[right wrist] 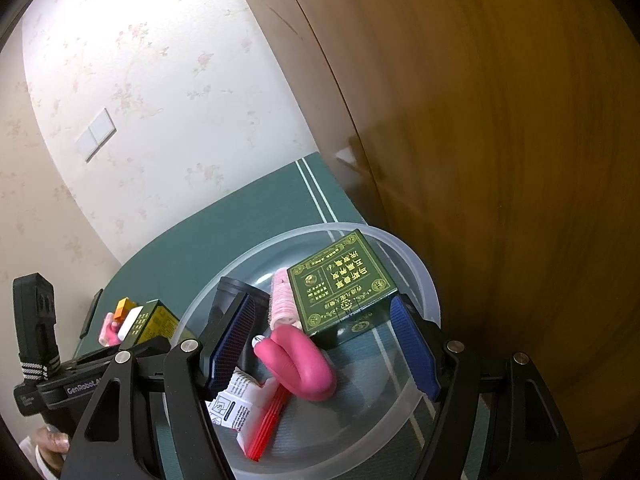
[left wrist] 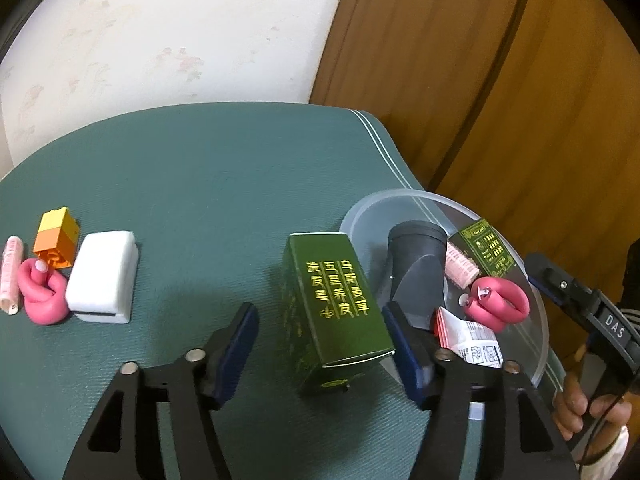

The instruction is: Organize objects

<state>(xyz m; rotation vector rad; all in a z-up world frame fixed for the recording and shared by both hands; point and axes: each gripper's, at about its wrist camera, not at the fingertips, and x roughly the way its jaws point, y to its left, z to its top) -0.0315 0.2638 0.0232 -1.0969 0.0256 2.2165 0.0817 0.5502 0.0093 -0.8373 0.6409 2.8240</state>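
Left gripper: fingers spread wide on either side of a dark green box with gold lettering. The box lies on the teal tablecloth, tilted, just beside the rim of the clear plastic bowl. The blue pad on the right finger sits at the box's edge; whether it touches cannot be told. The left pad stands apart from the box.

Right gripper: fingers released, poised over the bowl's opening, nothing between them.

Bowl contents, seen from the right wrist: second green box leaning toward the far wall, pale pink hair roller against it, folded pink foam curler, dark grey cylindrical piece, white-and-red packet near the front.

Far left of the cloth, well apart from the bowl: white foam block, orange-and-yellow toy block, another pink foam curler, another pale pink roller, all clustered close together.

Surroundings: floral wallpaper behind, wooden door close beside the bowl.
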